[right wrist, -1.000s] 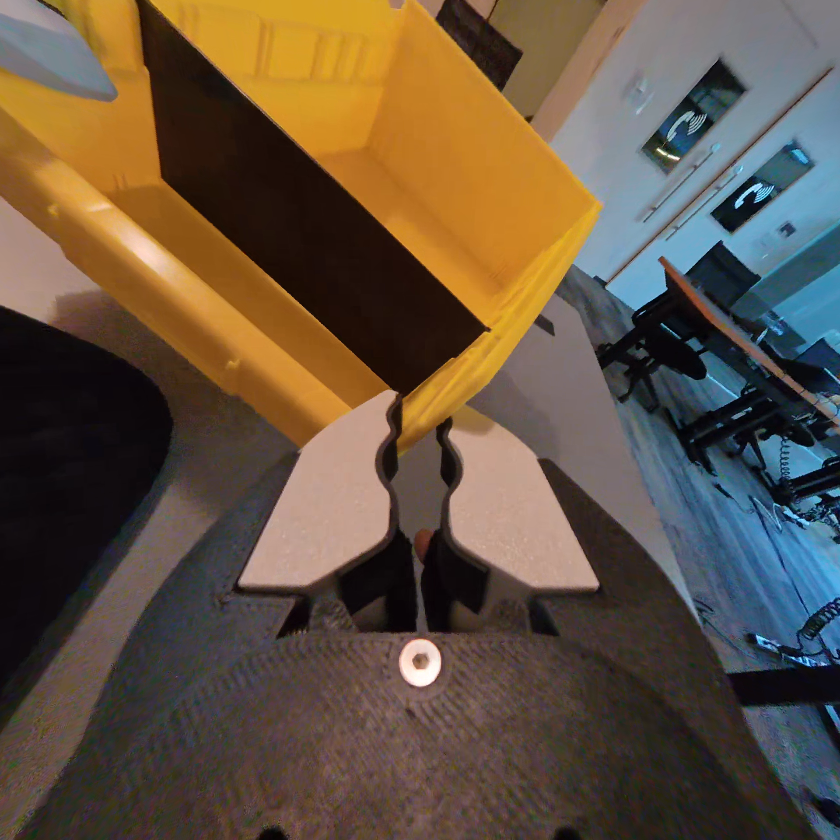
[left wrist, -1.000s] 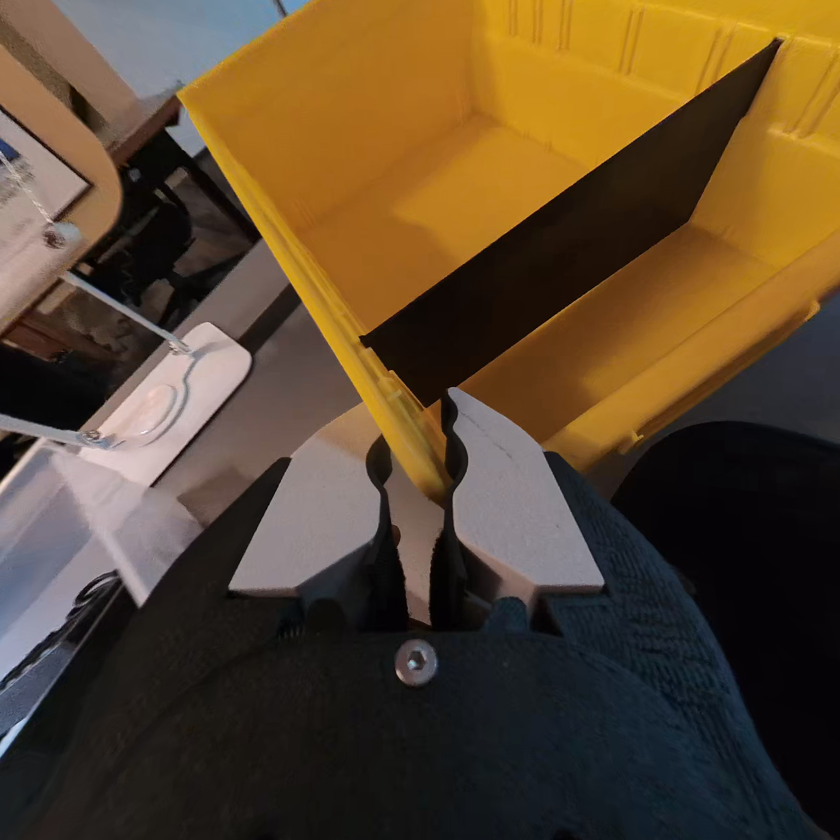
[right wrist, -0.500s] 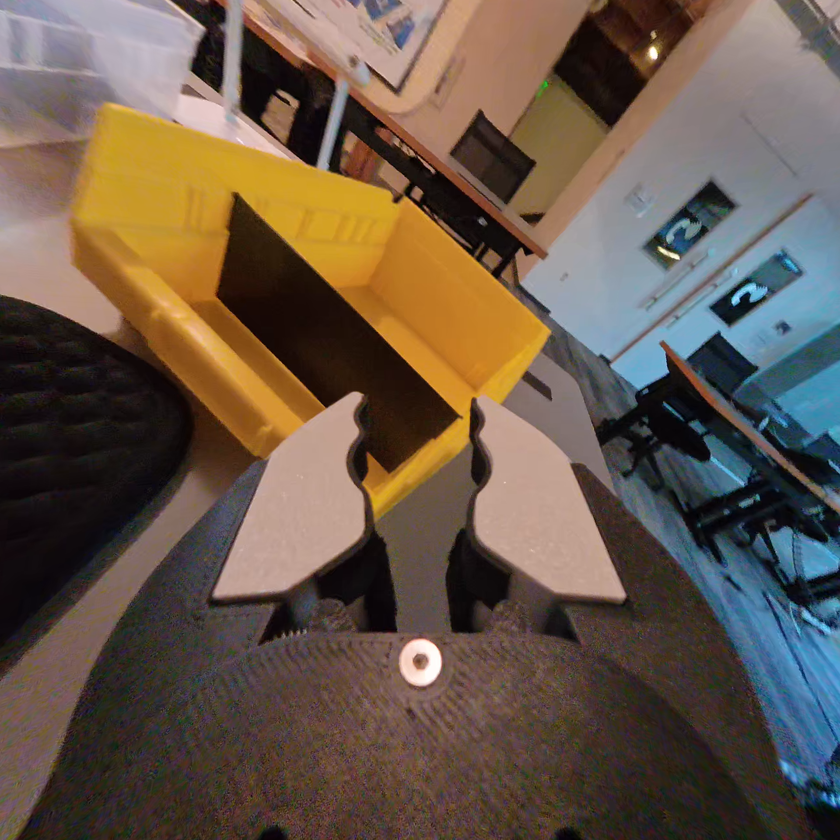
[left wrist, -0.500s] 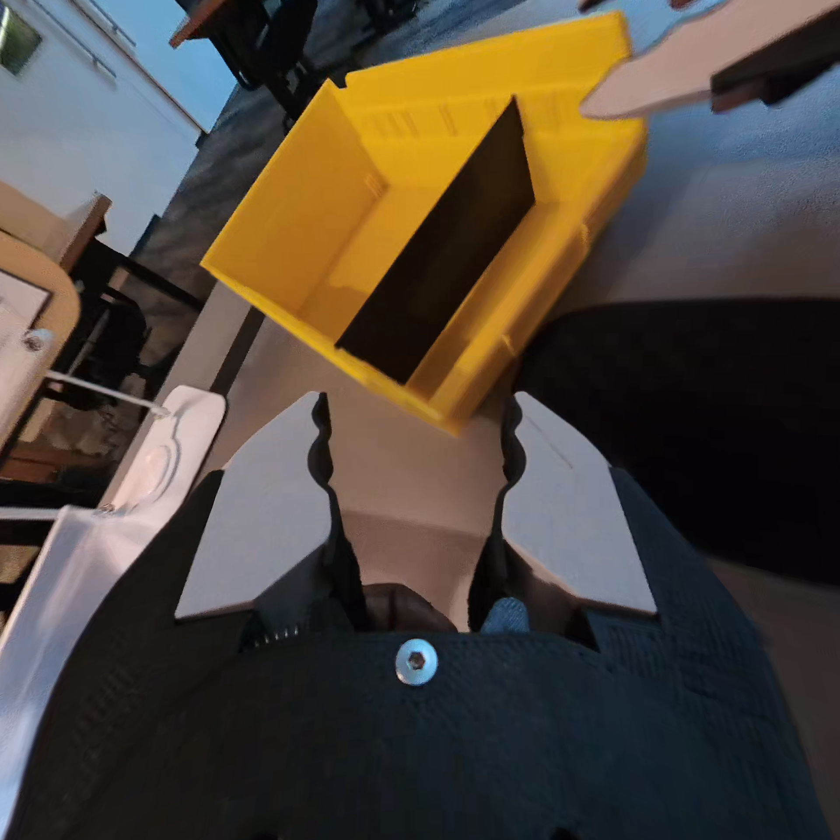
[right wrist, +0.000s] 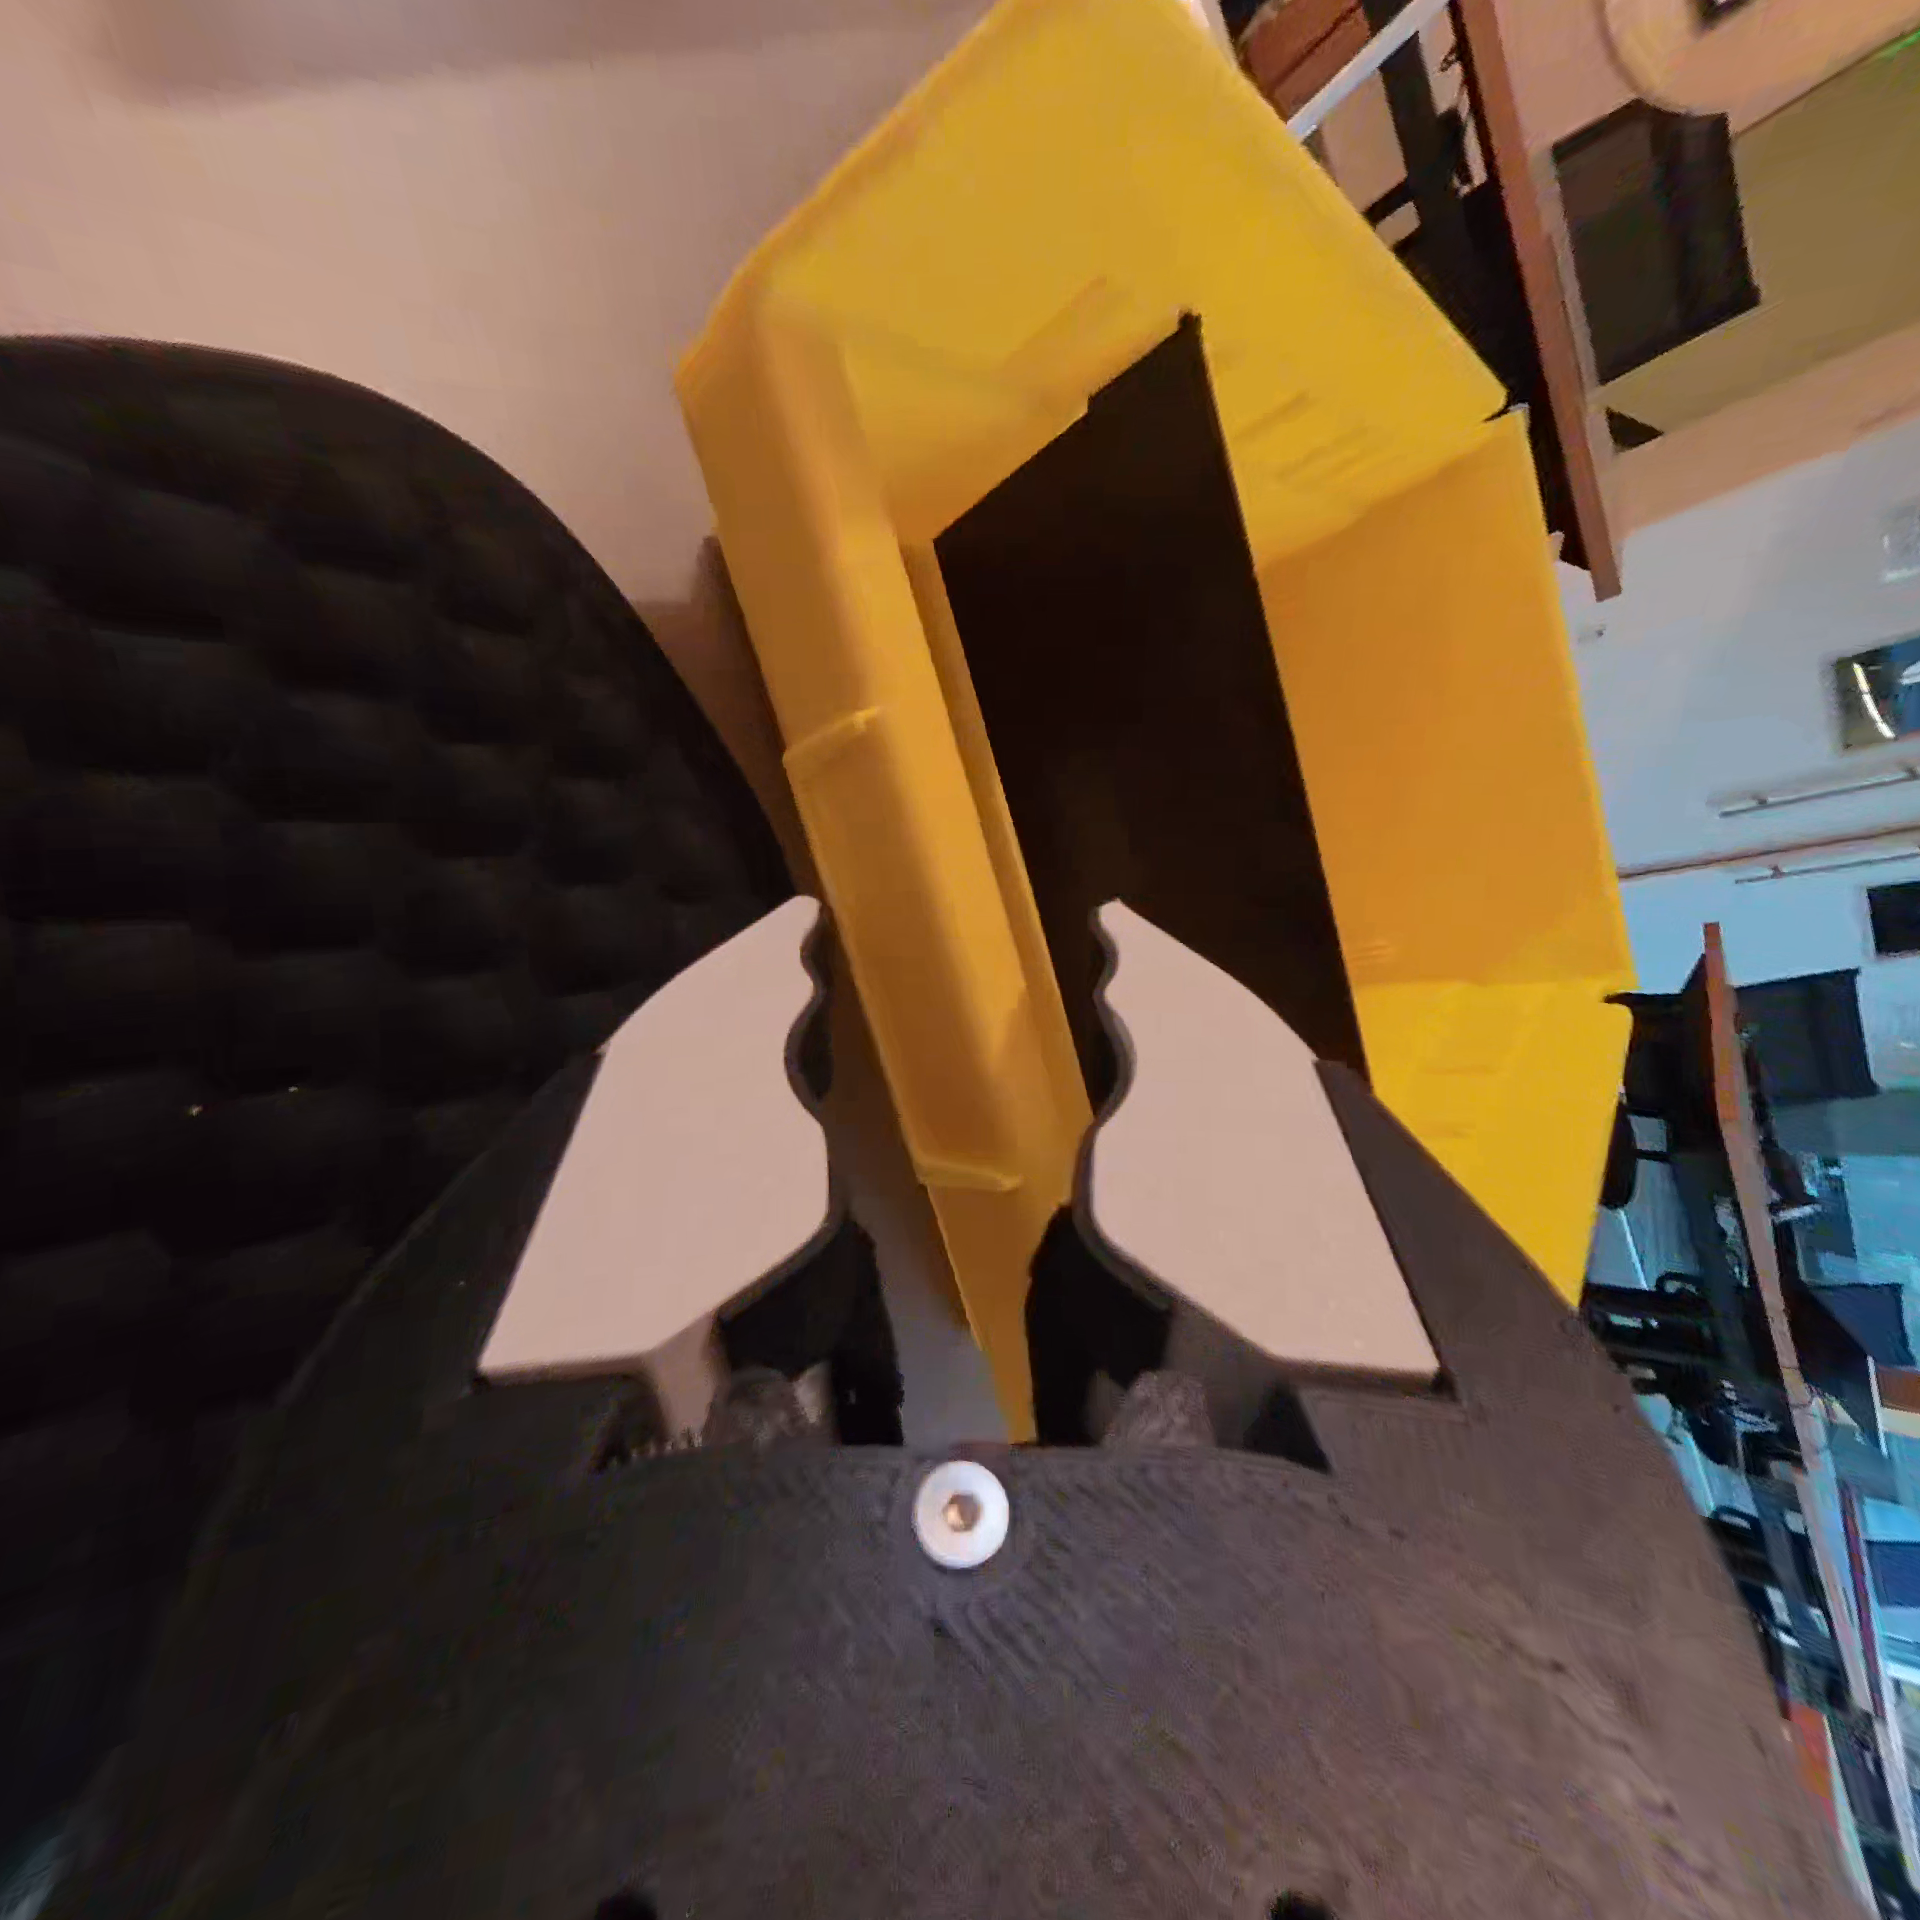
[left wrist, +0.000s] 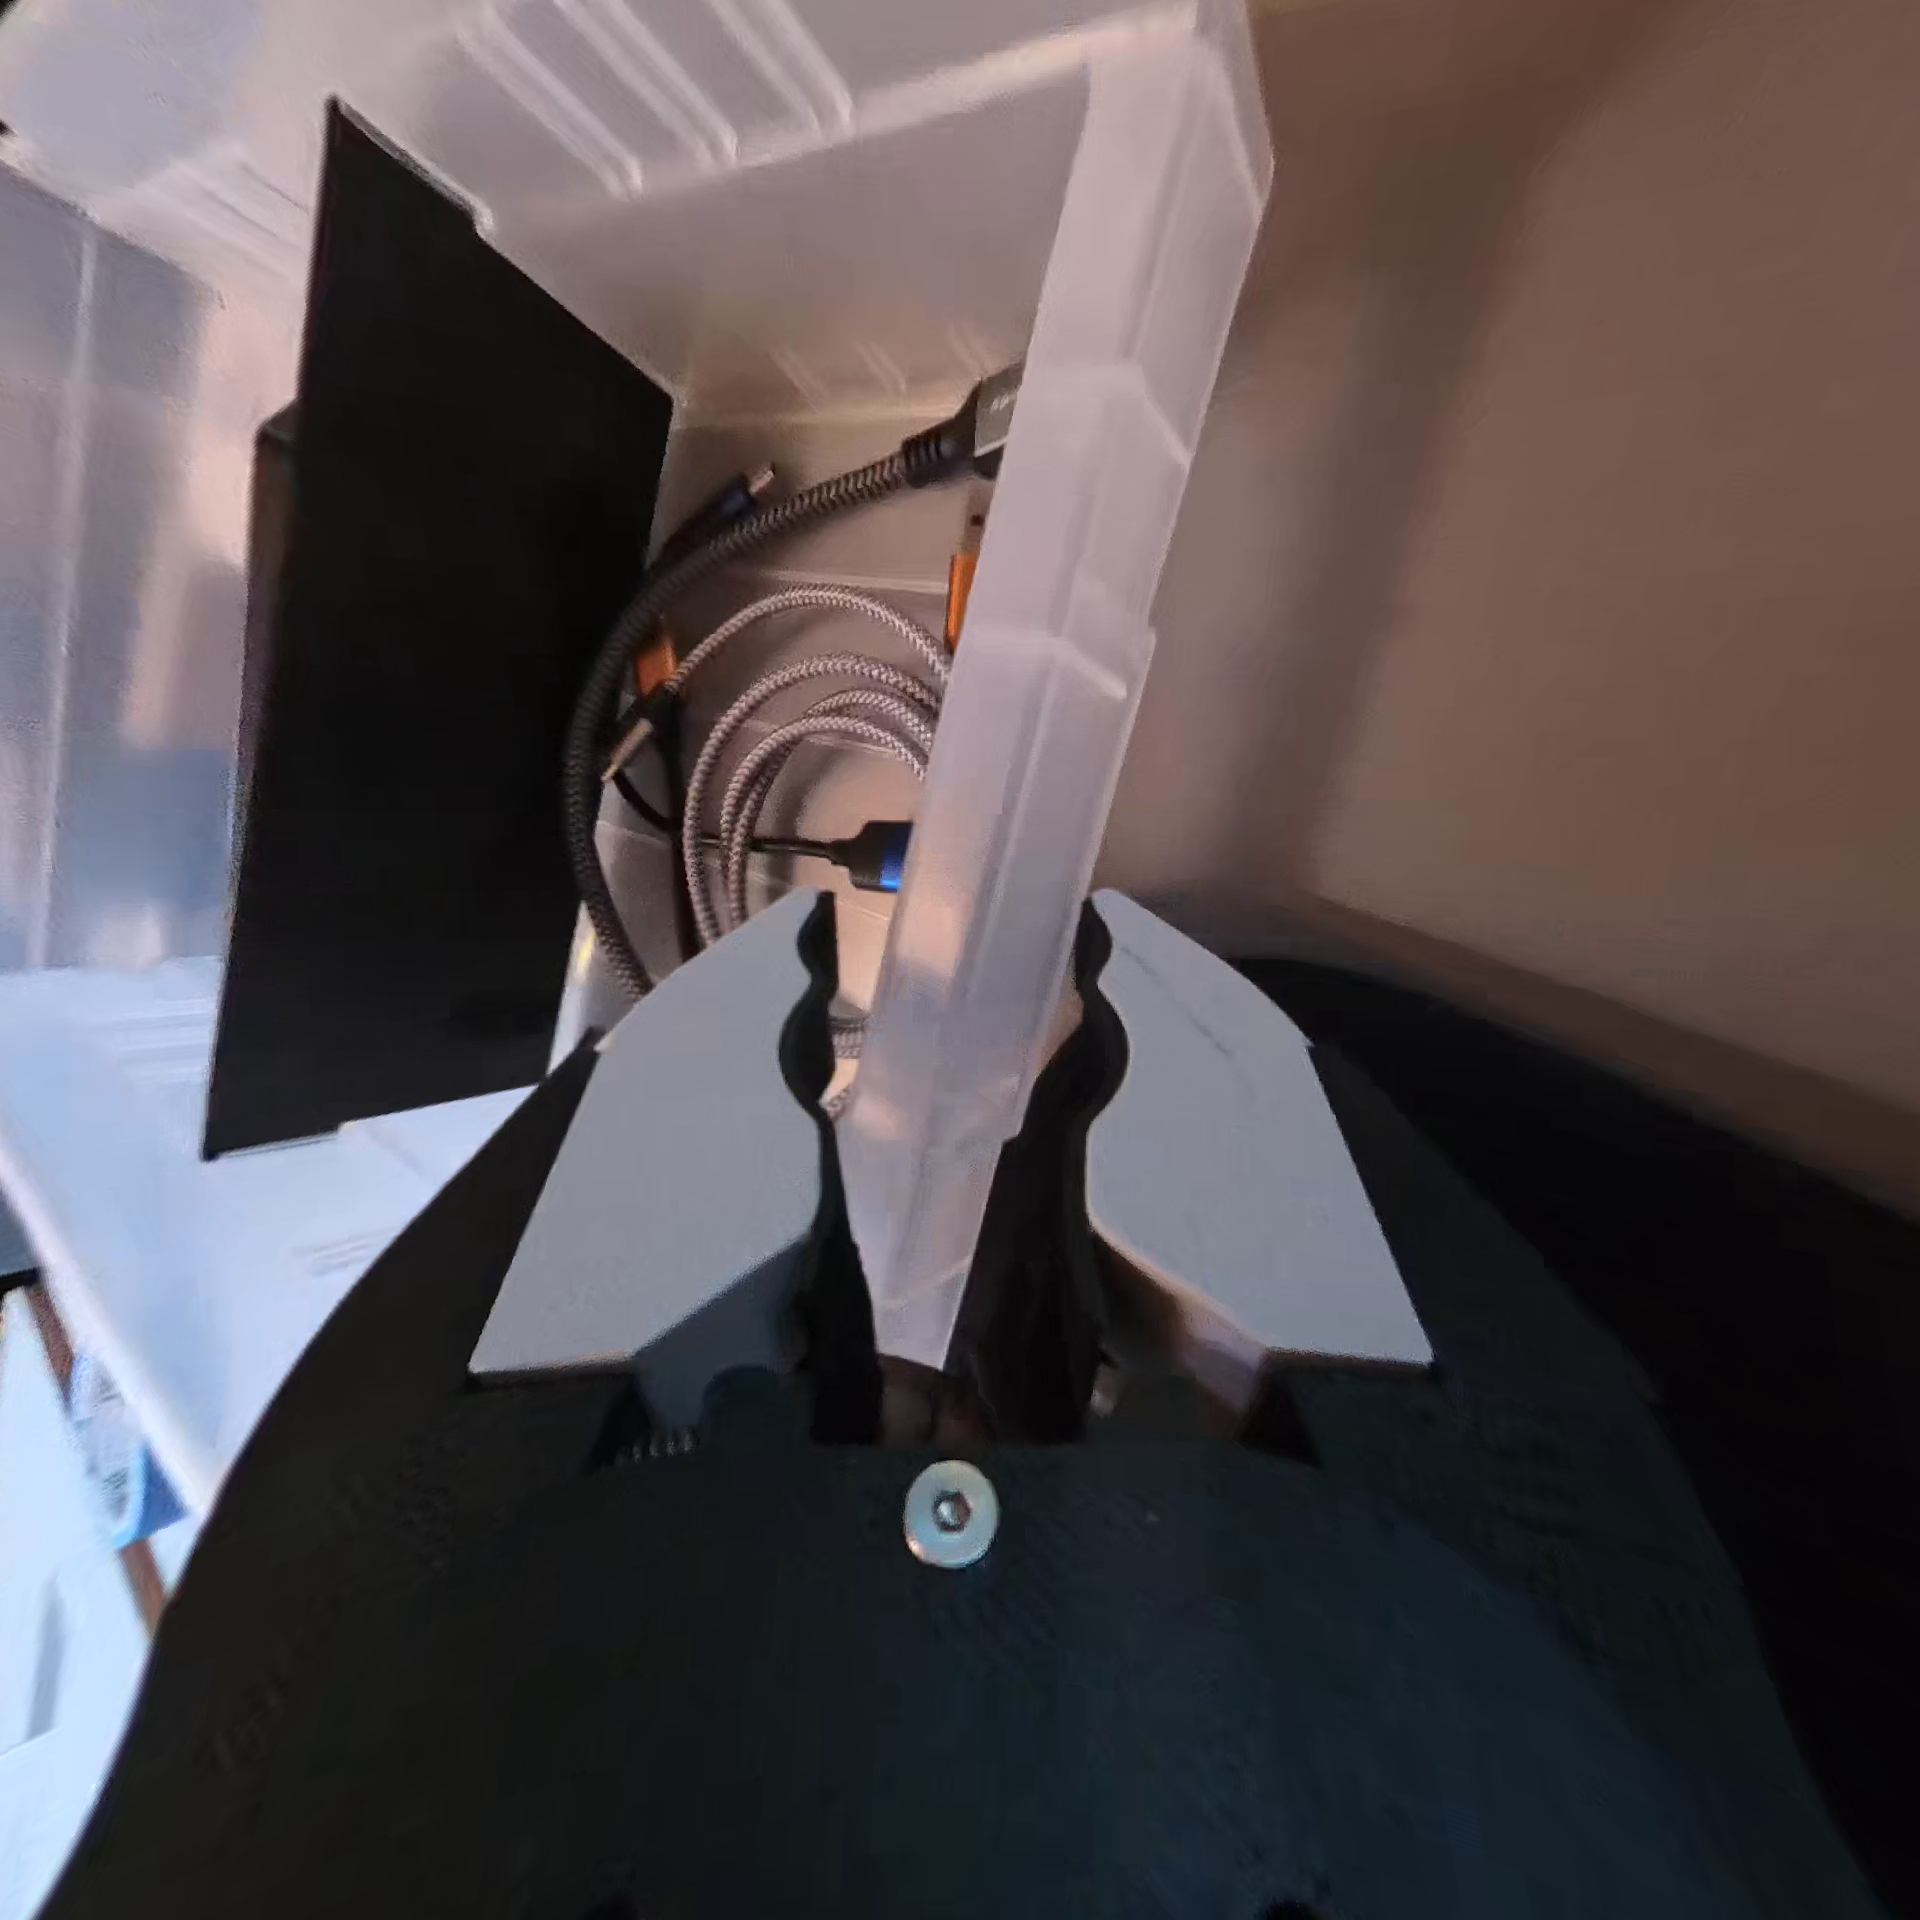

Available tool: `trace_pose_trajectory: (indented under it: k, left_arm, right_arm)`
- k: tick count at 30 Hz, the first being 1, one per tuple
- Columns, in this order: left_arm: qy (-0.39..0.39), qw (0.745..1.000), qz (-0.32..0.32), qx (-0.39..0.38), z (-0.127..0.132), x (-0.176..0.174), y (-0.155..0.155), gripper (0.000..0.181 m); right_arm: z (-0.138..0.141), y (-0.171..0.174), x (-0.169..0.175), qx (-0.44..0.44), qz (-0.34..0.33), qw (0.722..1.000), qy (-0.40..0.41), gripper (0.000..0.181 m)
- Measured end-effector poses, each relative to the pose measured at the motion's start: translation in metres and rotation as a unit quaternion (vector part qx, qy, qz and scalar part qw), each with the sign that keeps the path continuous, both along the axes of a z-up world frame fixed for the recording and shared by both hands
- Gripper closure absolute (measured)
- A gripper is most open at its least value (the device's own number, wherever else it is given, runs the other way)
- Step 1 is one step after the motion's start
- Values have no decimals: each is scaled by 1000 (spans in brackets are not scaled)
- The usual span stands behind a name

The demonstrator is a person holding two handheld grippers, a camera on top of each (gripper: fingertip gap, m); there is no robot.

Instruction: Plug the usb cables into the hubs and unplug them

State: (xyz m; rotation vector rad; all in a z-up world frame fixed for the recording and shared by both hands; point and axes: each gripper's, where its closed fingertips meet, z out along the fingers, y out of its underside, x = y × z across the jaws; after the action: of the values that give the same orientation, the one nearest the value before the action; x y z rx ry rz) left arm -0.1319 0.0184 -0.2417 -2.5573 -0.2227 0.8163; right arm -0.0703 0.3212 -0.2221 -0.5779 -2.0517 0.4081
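A clear plastic bin (left wrist: 1101,520) with a black divider (left wrist: 436,623) holds coiled USB cables: a grey braided one (left wrist: 810,707), a dark braided one (left wrist: 727,530) and a blue-tipped plug (left wrist: 883,836). My left gripper (left wrist: 951,925) straddles this bin's near wall and is closed on it. A yellow bin (right wrist: 1091,260) with a black divider (right wrist: 1122,675) looks empty. My right gripper (right wrist: 961,925) is closed on its thick front lip. No hub is in view.
A black padded mat (right wrist: 312,779) lies on the pale table (right wrist: 364,156) left of the yellow bin, and shows in the left wrist view (left wrist: 1662,1143). White plastic containers (left wrist: 156,1143) sit left of the clear bin. Desks and chairs (right wrist: 1714,1143) stand beyond the table edge. My right fingertips sit around 30 centimeters from my left ones.
Both grippers let go of the yellow bin's ends and opened. The left swung over to the clear bin and closed on its wall; the right closed on the yellow bin's front lip.
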Motion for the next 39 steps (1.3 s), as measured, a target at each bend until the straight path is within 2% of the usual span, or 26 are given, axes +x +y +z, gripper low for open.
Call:
trace_pose_trajectory:
  k: [1, 3, 8, 17, 21, 26, 32, 35, 37, 39]
  left_arm:
    - [-12, 1000, -3, 7, -1, 1, -3, 143]
    - [-13, 1000, -5, 22, 0, -3, -9, 143]
    - [-16, 999, 13, 40, 2, -9, -32, 141]
    - [-47, 997, 56, -20, 0, -19, -125, 138]
    - [-57, 995, 74, -38, 0, -2, -167, 139]
    - [4, 997, 57, -54, 2, 21, -197, 145]
    - [23, 997, 50, -51, 2, 47, -238, 145]
    - [18, 998, 41, -52, 2, 62, -251, 145]
    - [7, 998, 53, -40, 2, 71, -256, 144]
    - [-5, 997, 73, 12, 10, 79, -250, 136]
  right_arm:
    - [-1, 0, -1, 0, 7, 1000, -7, 136]
    - [-5, 1, -1, 7, 27, 999, -30, 147]
    - [-7, 25, 0, 29, 16, 997, -67, 148]
    - [-6, 56, 11, 16, -18, 998, -57, 146]
    - [-6, 65, 19, 26, -19, 998, -60, 145]
    - [-6, 76, 33, 38, -24, 996, -79, 145]
    - [-6, 89, 50, 48, -32, 995, -83, 145]
    - [-6, 93, 61, 41, -34, 994, -94, 144]
    - [-7, 93, 69, 22, -35, 993, -112, 136]
    - [-3, 91, 77, -8, -33, 992, -120, 131]
